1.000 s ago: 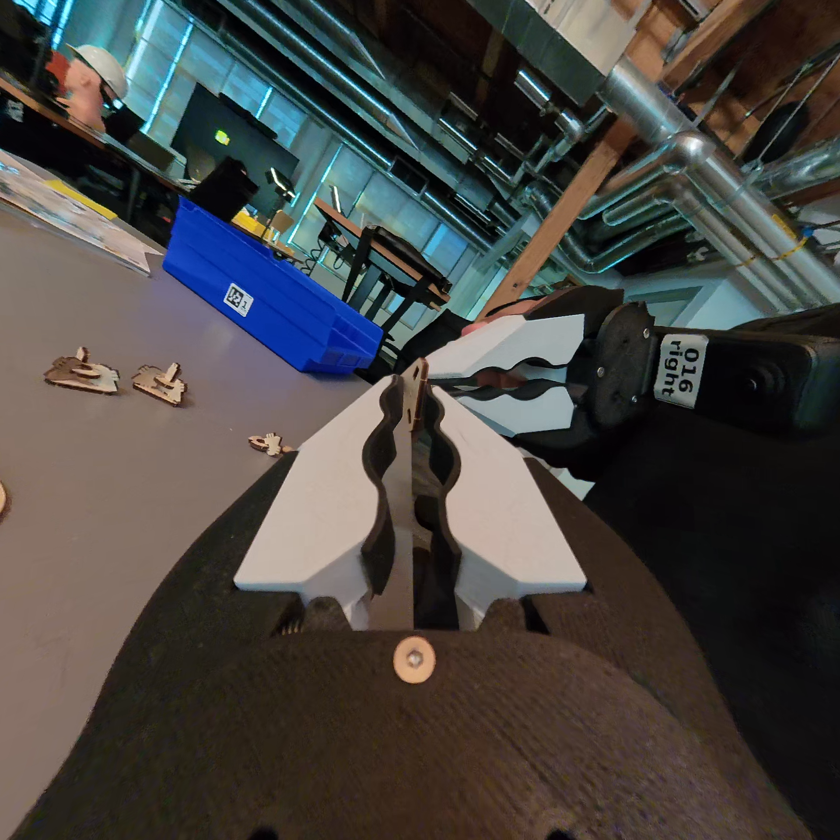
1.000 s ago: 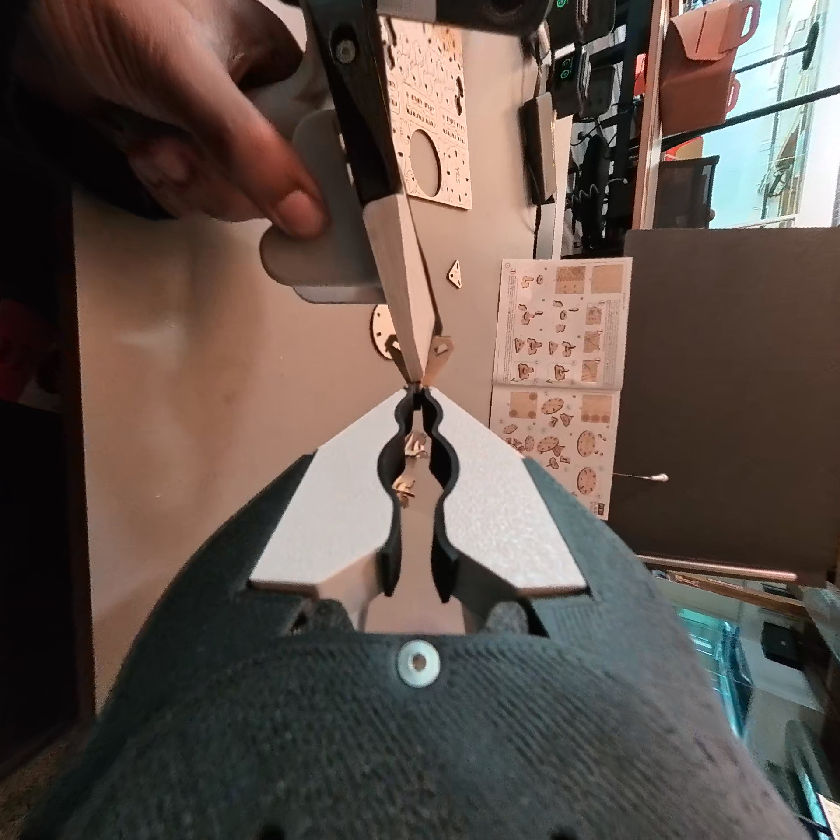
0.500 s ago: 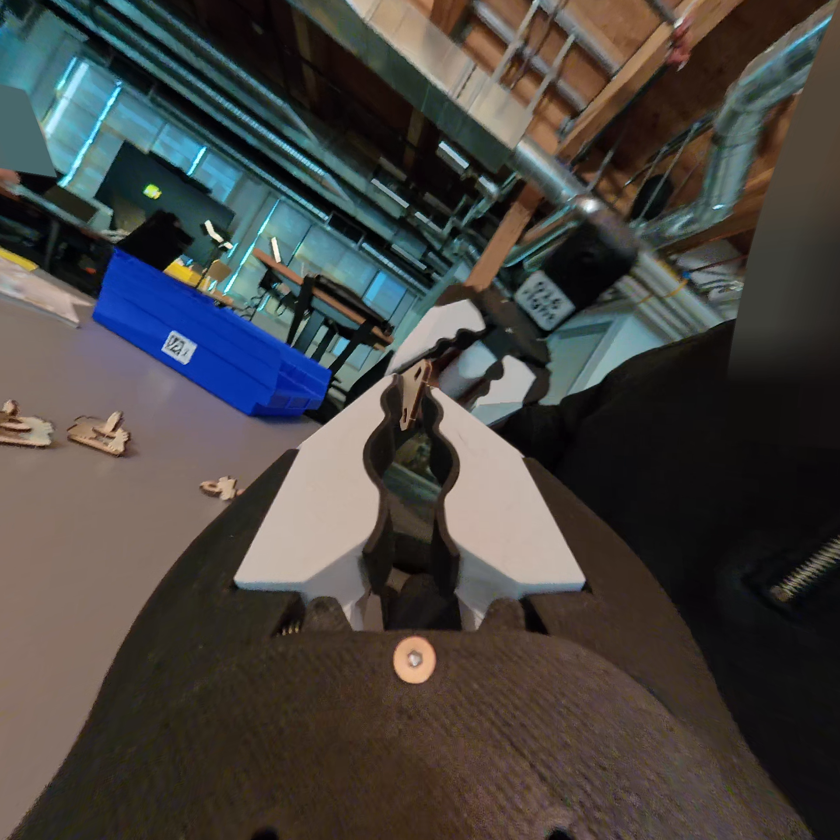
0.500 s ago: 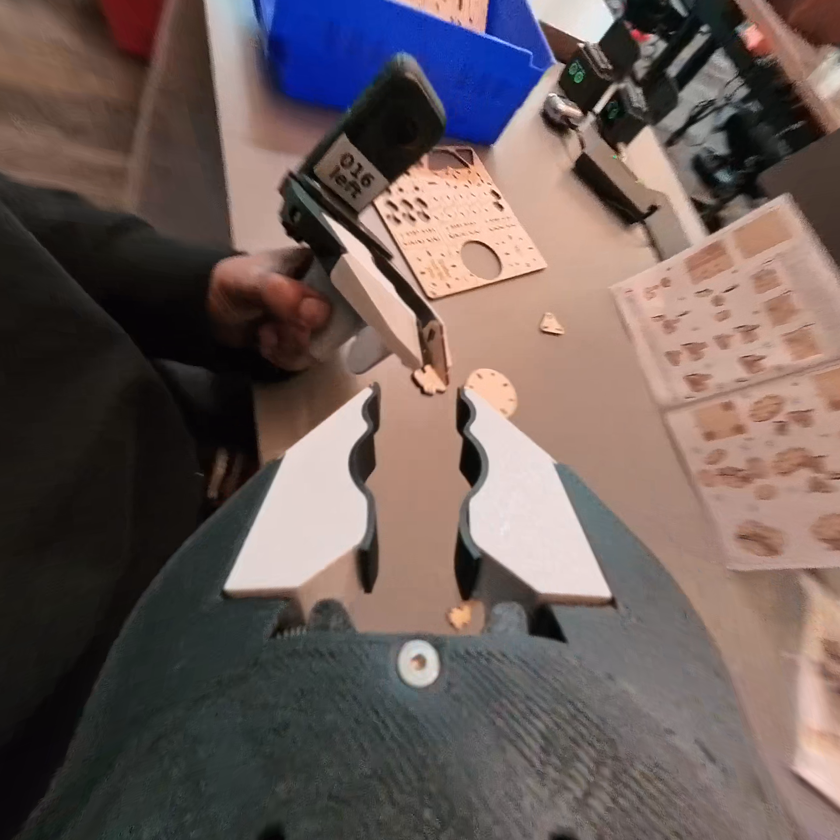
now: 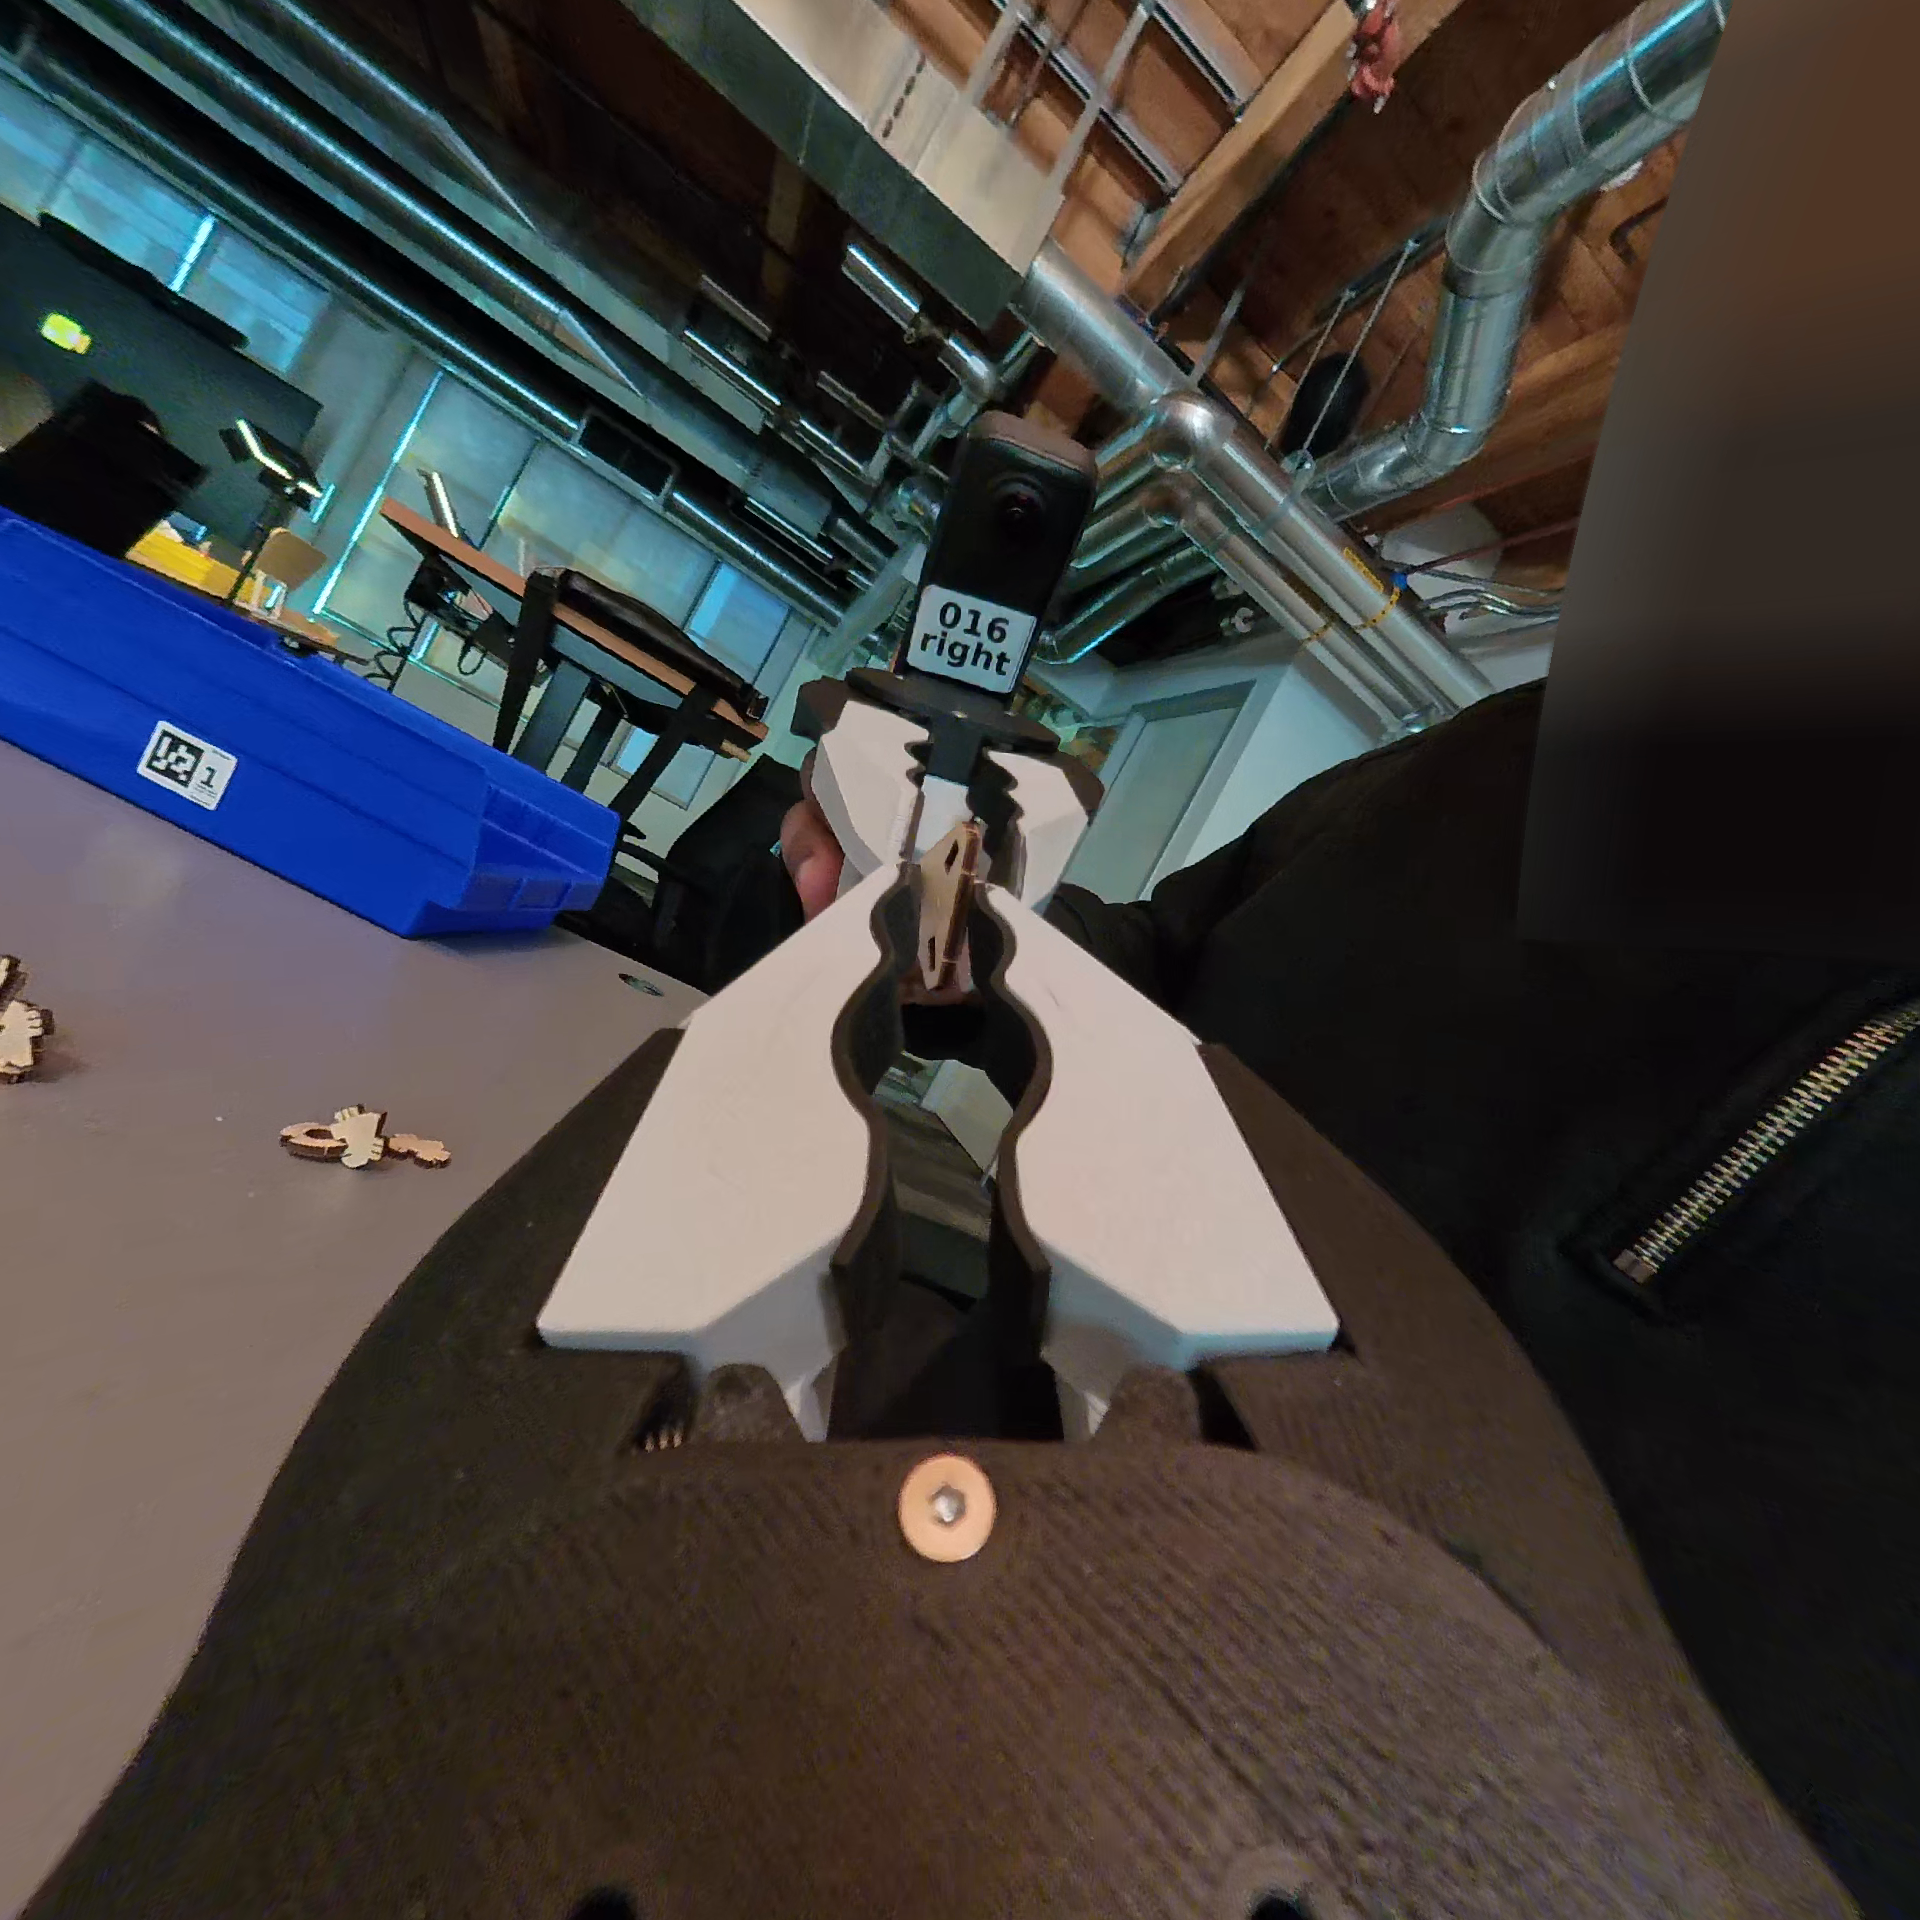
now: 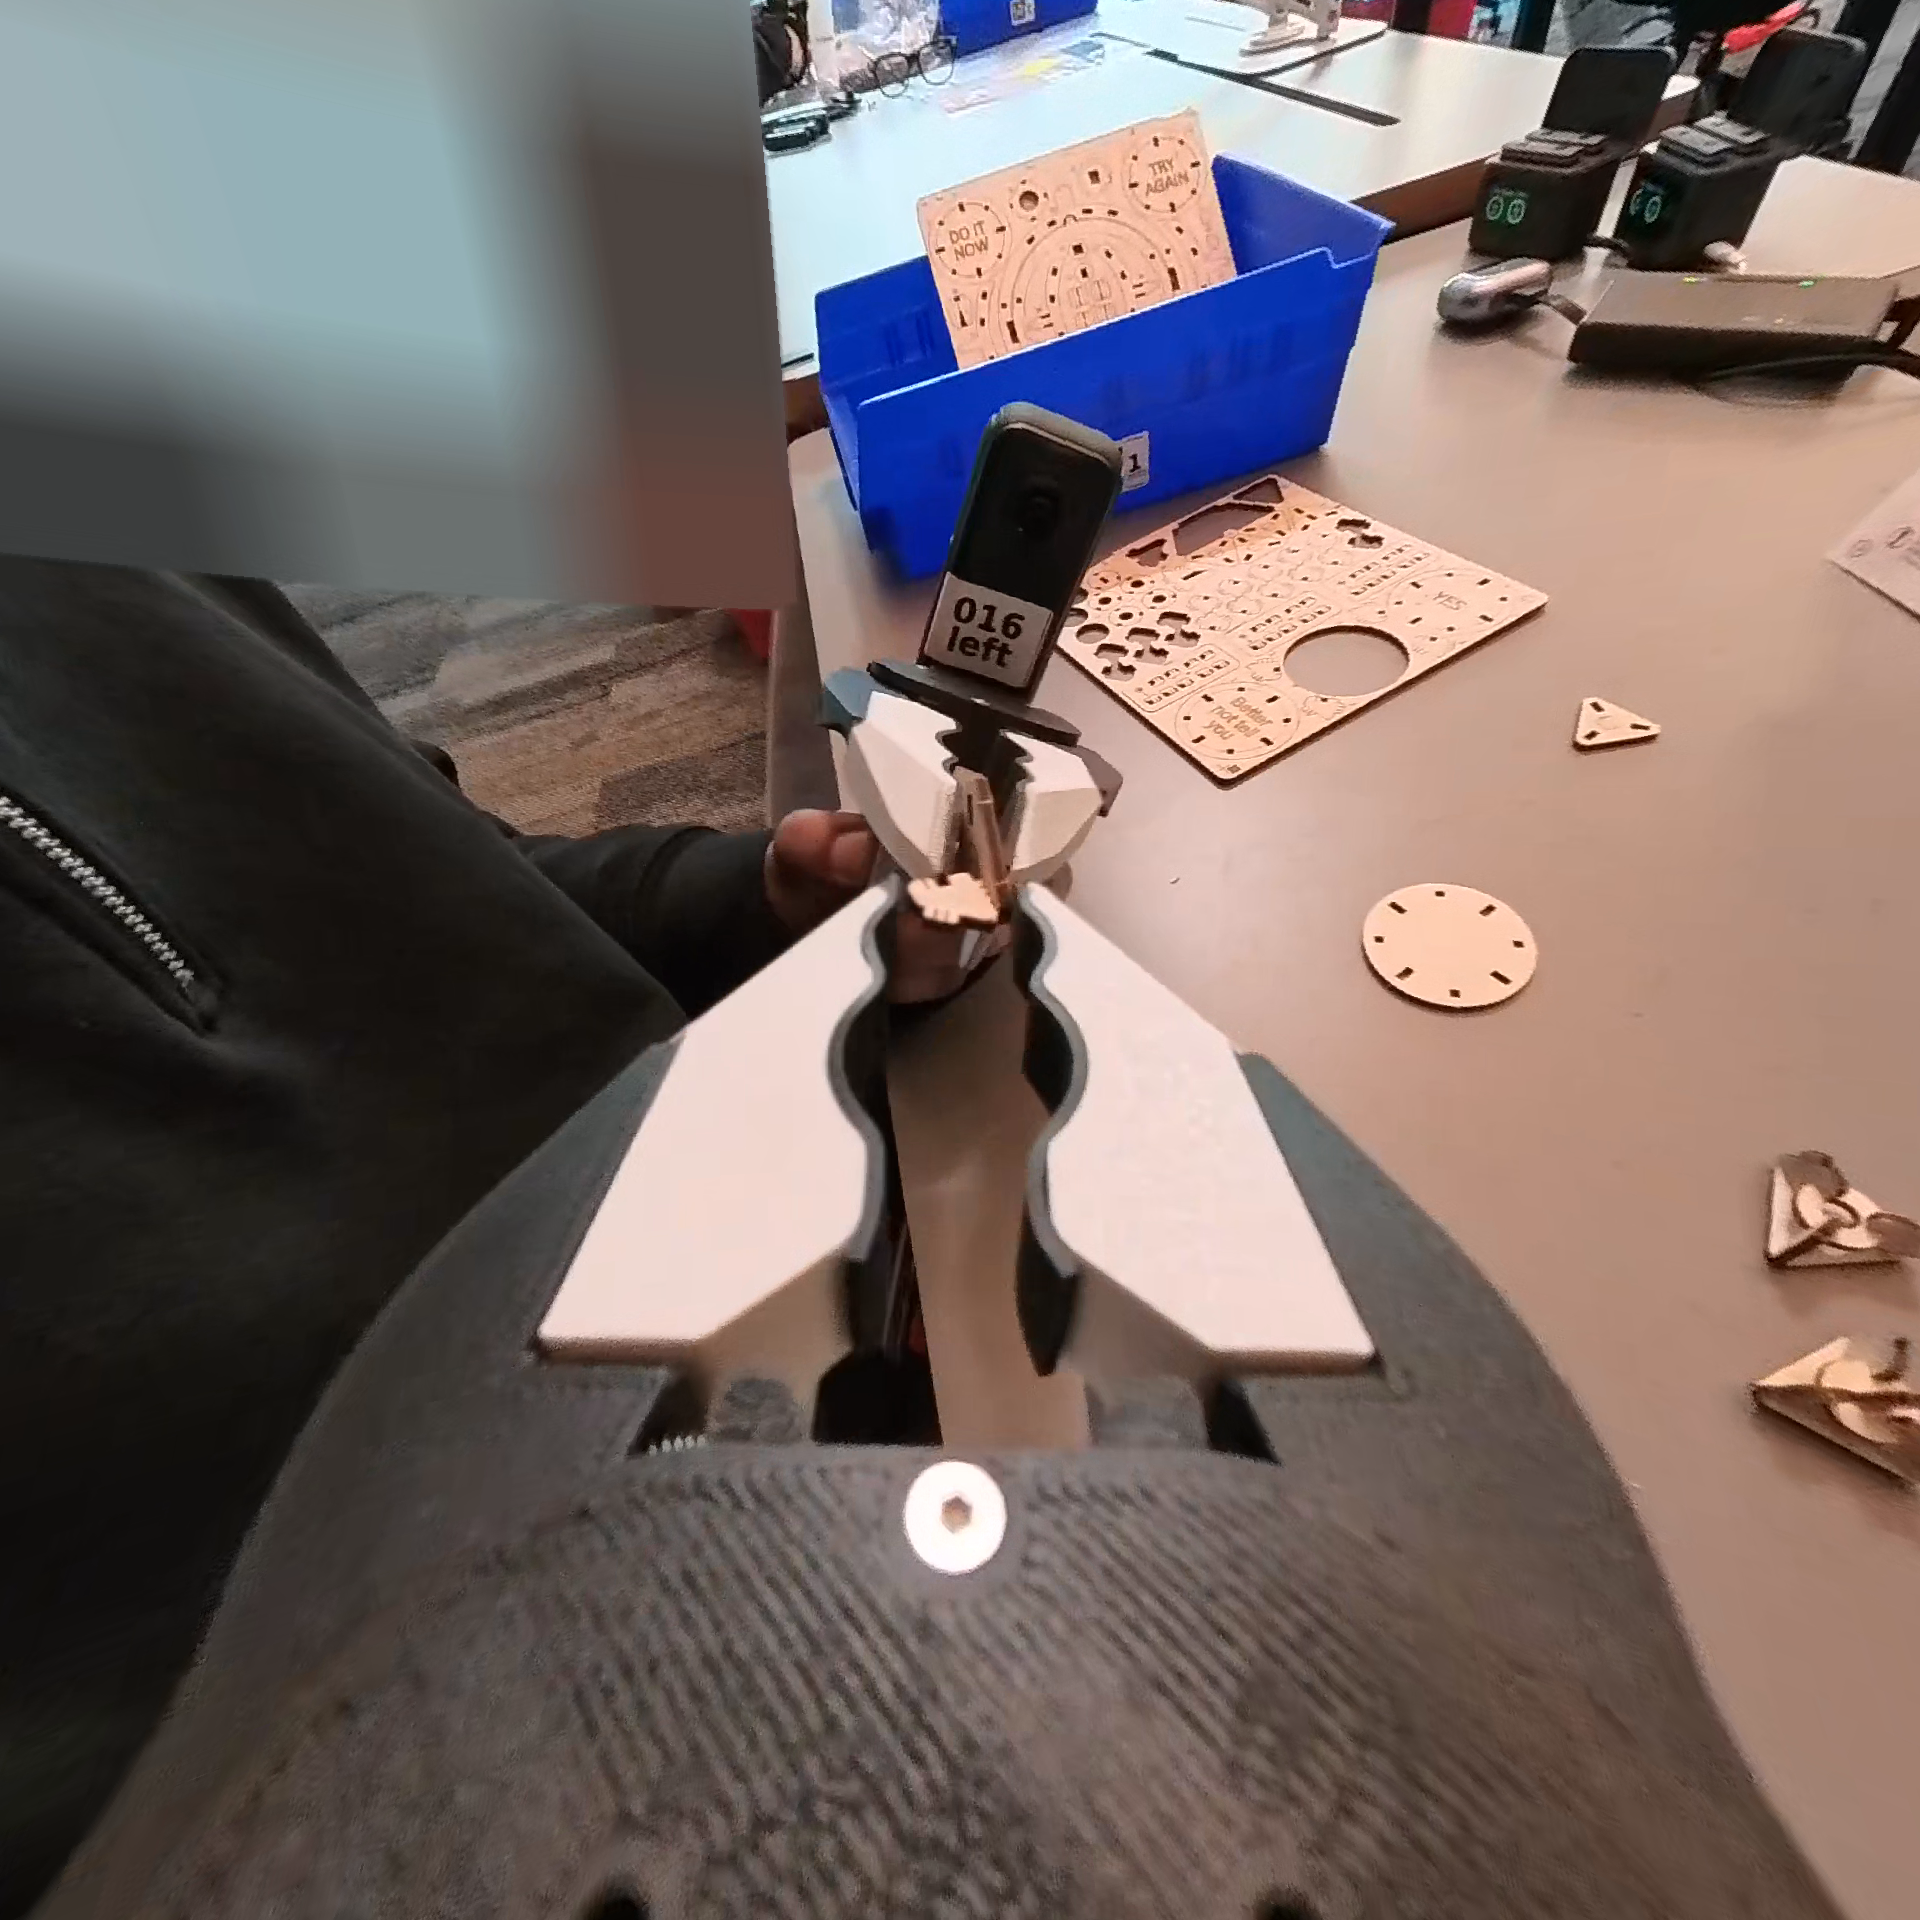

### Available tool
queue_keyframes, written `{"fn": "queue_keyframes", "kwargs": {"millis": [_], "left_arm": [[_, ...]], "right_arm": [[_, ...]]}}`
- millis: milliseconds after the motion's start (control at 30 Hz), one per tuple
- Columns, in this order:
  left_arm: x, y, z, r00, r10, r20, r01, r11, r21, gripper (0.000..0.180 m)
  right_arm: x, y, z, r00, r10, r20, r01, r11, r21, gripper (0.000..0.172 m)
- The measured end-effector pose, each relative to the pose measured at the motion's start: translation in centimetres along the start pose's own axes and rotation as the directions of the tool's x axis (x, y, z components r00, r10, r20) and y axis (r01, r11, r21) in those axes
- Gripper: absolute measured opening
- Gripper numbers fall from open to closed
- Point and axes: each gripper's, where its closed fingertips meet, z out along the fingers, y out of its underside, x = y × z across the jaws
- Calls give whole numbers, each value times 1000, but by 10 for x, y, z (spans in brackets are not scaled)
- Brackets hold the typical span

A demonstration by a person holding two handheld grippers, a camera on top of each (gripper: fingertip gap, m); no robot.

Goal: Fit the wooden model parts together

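My left gripper [image 5: 940,894] is shut on a flat wooden plate with slots [image 5: 943,914], held on edge between its pads. In the right wrist view the left gripper [image 6: 982,821] faces me with the plate [image 6: 992,842]. A small lobed wooden piece [image 6: 951,899] sits crosswise on the plate's near tip. My right gripper [image 6: 956,909] is open, its fingertips on either side of that small piece. A slit shows at the left pad [image 6: 875,920]. In the left wrist view the right gripper [image 5: 951,821] stands just beyond the plate's tip.
A blue bin [image 6: 1091,416] holds a cut wooden sheet, and another sheet [image 6: 1299,634] lies flat on the grey table [image 6: 1455,1143]. A slotted disc [image 6: 1449,945], a triangle [image 6: 1614,724] and built-up parts [image 6: 1829,1216] lie to the right. Small pieces [image 5: 364,1138] lie to the left. A person's dark jacket [image 5: 1558,1039] is close by. Less than 4 cm separates the two grippers' tips. Both grippers' tips are roughly 20 centimeters from the slotted disc [image 6: 1449,945].
My right gripper was shut at the plate's tip, opened wide, swung round to face the left gripper and has narrowed around the small piece. My left gripper kept its hold on the plate.
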Motion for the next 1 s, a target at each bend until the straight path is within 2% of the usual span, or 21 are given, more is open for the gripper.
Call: {"fn": "queue_keyframes", "kwargs": {"millis": [233, 500, 700, 800, 1000], "left_arm": [[-5, -3, -1, 999, 13, 44, -14, 1000, 19, 7], [-3, 0, 0, 1000, 12, 26, -12, 1000, 3, 4], [1, 8, 5, 1000, 18, 6, -18, 999, -51, 2], [2, 4, 6, 1000, 6, -4, -6, 1000, 8, 1], [4, 5, 9, 998, 69, 12, -69, 998, -2, 1]], "right_arm": [[4, -2, -7, 999, 34, -14, -33, 999, 37, 17], [2, 4, -7, 998, -43, -55, 43, 999, -12, 17], [-8, -1, -8, 999, -13, 36, 12, 1000, 26, 17], [-8, -5, -9, 999, 0, 49, -2, 999, 53, 17], [-9, -3, -12, 998, 15, 66, -18, 999, 46, 20]]}}
